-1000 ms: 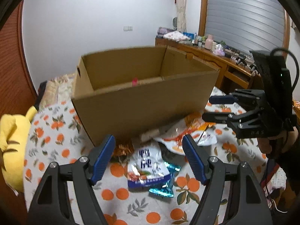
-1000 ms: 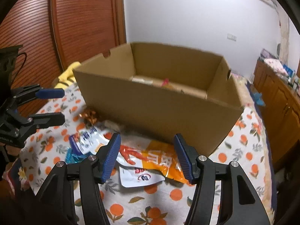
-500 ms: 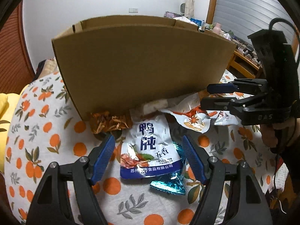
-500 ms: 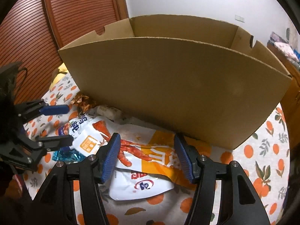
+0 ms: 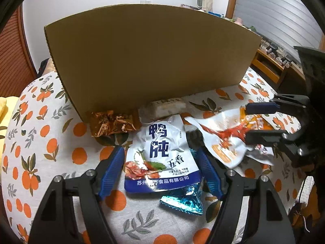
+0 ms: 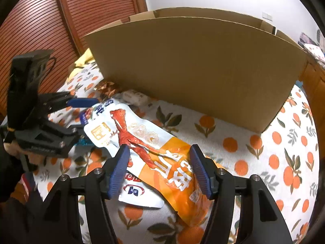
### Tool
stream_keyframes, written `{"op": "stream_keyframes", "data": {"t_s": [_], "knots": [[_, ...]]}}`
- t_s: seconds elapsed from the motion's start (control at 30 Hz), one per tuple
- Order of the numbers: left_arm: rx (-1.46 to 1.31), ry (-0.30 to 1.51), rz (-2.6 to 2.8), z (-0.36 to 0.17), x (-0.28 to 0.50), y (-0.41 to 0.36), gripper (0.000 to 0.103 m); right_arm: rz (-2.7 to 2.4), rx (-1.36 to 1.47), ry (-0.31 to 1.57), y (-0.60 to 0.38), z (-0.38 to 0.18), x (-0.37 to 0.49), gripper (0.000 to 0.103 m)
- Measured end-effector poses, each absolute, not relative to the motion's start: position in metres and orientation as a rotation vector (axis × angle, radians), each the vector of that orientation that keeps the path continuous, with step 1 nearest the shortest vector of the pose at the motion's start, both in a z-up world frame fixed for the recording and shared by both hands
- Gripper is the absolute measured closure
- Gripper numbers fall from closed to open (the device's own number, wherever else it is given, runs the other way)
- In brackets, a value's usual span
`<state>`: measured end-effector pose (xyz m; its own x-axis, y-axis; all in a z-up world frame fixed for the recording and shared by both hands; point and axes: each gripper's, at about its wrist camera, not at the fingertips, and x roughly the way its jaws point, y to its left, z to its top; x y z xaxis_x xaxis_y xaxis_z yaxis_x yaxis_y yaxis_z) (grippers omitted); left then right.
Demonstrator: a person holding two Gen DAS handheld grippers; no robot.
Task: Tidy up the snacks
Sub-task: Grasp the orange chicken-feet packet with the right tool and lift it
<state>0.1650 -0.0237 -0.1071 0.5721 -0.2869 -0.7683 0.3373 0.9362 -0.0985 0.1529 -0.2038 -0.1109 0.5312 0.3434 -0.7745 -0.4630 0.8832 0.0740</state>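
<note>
Straddling the blue-and-white duck gizzard pouch (image 5: 160, 158) with our left gripper (image 5: 162, 160), fingers apart | right gripper (image 6: 159, 162) fingers just widened, apart over the orange chicken-feet pouch (image 6: 162, 152) | cardboard box (image 5: 150, 61) far side

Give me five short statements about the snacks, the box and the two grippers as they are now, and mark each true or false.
1. The left gripper straddles the white and blue pouch. True.
2. The right gripper is clamped shut. False: its jaws stand open around the orange and white pouch.
3. The cardboard box lies flattened. False: it stands upright.
4. A teal foil packet sticks out beneath the white and blue pouch. True.
5. The tablecloth is plain blue. False: it bears an orange-fruit print.
</note>
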Motion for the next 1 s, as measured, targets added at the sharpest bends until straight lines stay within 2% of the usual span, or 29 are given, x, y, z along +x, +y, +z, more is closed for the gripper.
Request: {"op": "stream_keyframes", "data": {"t_s": [0.47,0.73,1.0], "knots": [[0.081,0.888,-0.357,-0.109,0.167,-0.03,0.029,0.461,-0.241,0.876,-0.204,-0.107,0.12,0.035],[0.085,0.886,-0.353,-0.109,0.166,-0.027,0.029,0.454,-0.348,0.868,-0.191,-0.11,0.132,0.027],[0.081,0.885,-0.355,-0.108,0.166,-0.026,0.029,0.43,-0.235,0.925,-0.199,-0.126,0.158,0.026]]}}
